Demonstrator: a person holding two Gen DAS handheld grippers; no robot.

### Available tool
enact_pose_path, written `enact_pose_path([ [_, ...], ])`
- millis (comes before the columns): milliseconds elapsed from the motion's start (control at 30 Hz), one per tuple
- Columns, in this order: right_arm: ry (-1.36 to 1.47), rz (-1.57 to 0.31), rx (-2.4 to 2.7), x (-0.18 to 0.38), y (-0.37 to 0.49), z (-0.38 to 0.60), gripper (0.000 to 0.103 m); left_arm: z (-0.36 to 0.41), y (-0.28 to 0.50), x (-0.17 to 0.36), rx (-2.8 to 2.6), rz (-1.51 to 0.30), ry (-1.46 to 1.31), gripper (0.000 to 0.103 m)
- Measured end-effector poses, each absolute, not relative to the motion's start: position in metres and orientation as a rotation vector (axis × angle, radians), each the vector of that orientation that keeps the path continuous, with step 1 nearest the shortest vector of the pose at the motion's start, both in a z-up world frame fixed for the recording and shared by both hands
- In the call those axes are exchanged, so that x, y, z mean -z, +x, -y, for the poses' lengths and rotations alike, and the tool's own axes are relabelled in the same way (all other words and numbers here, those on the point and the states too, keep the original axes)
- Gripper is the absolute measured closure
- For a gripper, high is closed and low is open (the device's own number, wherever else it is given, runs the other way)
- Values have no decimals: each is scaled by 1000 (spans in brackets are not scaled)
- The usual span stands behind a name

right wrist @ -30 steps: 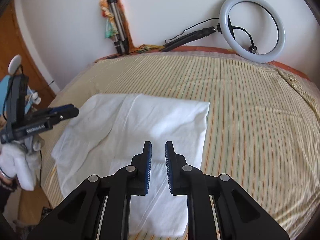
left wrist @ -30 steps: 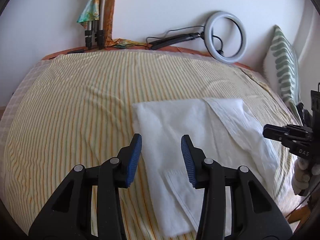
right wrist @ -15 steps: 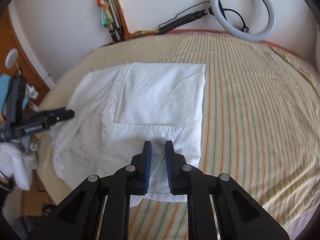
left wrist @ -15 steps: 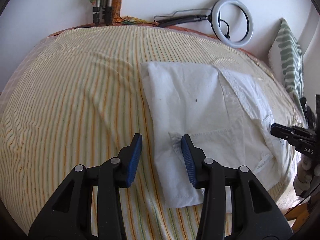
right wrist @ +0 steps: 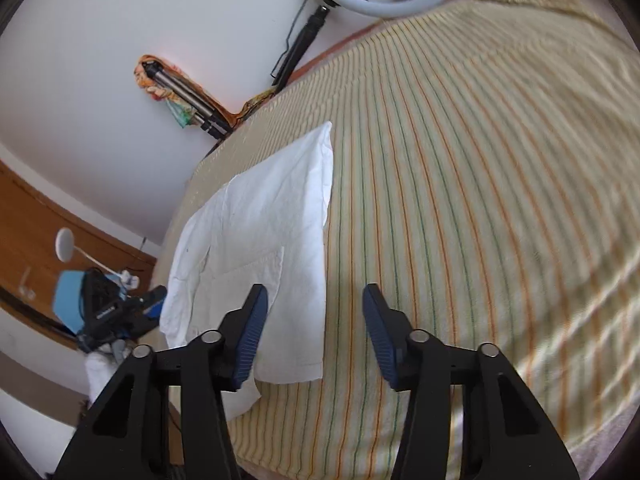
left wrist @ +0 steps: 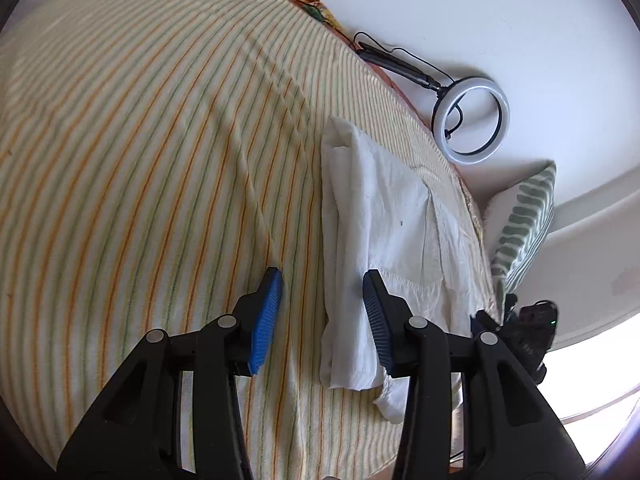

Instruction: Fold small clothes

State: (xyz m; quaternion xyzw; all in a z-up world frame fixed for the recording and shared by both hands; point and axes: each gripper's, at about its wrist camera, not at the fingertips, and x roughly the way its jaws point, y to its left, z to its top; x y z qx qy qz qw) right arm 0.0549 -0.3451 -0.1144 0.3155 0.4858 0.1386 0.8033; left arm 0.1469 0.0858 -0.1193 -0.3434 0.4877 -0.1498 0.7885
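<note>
Between and just ahead of both grippers lay the white garment (left wrist: 384, 232), flat on the striped bedspread (left wrist: 140, 160), partly folded, a patch pocket facing up. Left gripper (left wrist: 322, 300) was spread wide, grasping nothing, its right finger over the cloth's near left edge, the other over bare stripes. Right gripper (right wrist: 312, 320) likewise gaped apart, empty, its left finger over the pocket, the garment's right edge (right wrist: 326, 280) lying within the gap. Looked light, thin, limp and creased; likely to sag and slide out of its layers if lifted by one. Best pinched at the near corners through all layers, both sides together. Beyond stood a ring light (left wrist: 472, 120).
</note>
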Motion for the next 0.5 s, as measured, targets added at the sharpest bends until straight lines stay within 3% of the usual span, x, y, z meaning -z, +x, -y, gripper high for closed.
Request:
enact_pose_path([
  [100, 728, -1046, -315, 123, 60, 344, 68, -83, 153, 121, 329, -1046, -742, 60],
  [500, 723, -1069, -327, 120, 80, 318, 72, -47, 180, 119, 366, -1057, -659, 63],
])
